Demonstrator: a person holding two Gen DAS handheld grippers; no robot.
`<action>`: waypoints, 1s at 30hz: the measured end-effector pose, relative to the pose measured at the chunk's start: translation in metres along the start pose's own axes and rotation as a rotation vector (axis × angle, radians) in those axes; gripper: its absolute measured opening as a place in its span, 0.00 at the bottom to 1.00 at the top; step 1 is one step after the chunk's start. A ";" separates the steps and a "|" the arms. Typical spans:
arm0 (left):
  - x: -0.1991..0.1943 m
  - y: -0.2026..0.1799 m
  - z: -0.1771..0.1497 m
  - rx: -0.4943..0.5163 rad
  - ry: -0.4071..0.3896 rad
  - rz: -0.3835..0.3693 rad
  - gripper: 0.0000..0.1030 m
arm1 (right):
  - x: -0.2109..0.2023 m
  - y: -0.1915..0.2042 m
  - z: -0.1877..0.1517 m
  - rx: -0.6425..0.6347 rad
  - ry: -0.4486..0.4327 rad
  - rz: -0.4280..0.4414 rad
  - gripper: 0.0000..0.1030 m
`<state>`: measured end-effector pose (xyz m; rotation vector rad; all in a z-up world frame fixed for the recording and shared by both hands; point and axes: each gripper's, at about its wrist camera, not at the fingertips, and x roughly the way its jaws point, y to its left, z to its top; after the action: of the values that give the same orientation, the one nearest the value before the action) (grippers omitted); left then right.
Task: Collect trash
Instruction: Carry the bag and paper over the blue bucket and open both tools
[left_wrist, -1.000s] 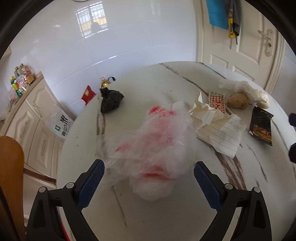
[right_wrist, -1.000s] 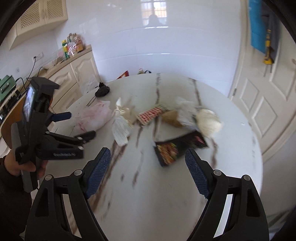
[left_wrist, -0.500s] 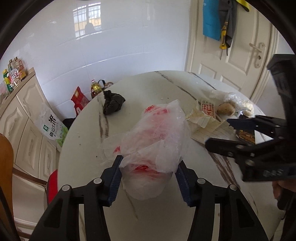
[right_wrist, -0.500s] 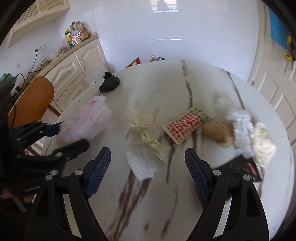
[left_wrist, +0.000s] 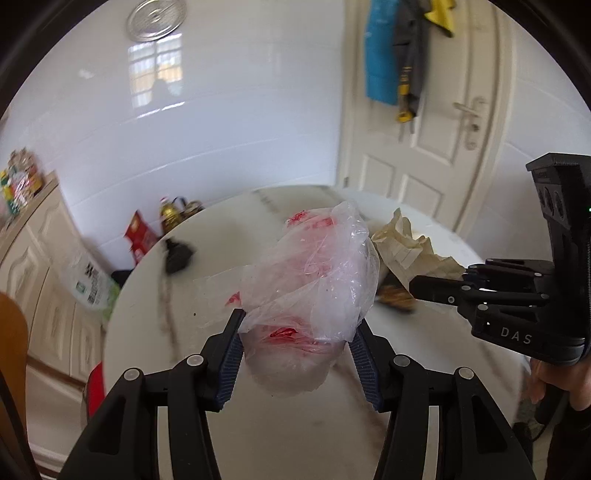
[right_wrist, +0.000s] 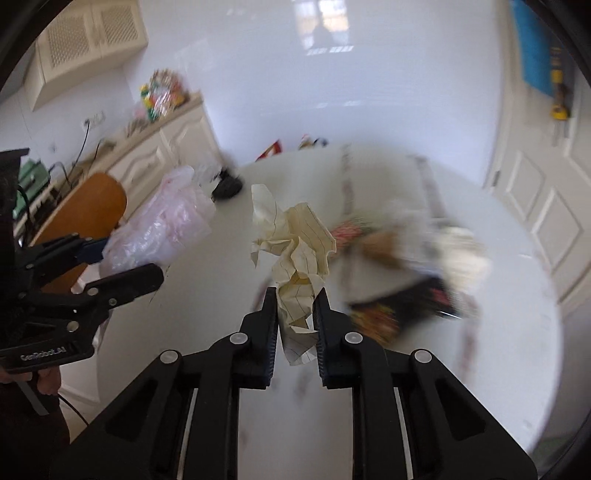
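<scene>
1. The left gripper (left_wrist: 295, 345) was clenched on the thin plastic bag (left_wrist: 314, 280) and had it lifted off the table (left_wrist: 177, 291); a second before, its fingers stood wide apart around the bag as it lay flat.
2. The right gripper (right_wrist: 295, 317) was pinched tight on the crumpled lined paper (right_wrist: 295, 251), also raised clear of the table — half a second earlier it hung open above the litter.
3. Both pieces being up together, the likely next step is dropping the paper into the bag, though no mouth of the bag is visible.
4. The bag was filmy, translucent and wrinkled, with red print, sagging below the pads; it would shift and collapse easily.
5. The paper was cream, ruled and stiffly creased into a ragged wad, light and springy.
6. Farther right on the table lay blurred trash — a dark snack wrapper (right_wrist: 402, 302) and a red-patterned packet (right_wrist: 345, 230); a small black bag (left_wrist: 179, 254) lay far left.
</scene>
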<state>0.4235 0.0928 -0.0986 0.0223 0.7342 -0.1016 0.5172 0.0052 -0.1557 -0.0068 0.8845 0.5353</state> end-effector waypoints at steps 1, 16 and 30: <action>-0.003 -0.015 0.002 0.014 -0.006 -0.017 0.49 | -0.020 -0.012 -0.007 0.017 -0.022 -0.015 0.17; 0.055 -0.310 0.002 0.273 0.095 -0.310 0.50 | -0.203 -0.188 -0.150 0.303 -0.134 -0.282 0.18; 0.190 -0.403 -0.008 0.374 0.288 -0.270 0.55 | -0.159 -0.326 -0.252 0.564 0.001 -0.279 0.18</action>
<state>0.5179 -0.3241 -0.2255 0.3006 0.9951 -0.5013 0.3968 -0.4048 -0.2696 0.3776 0.9918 0.0145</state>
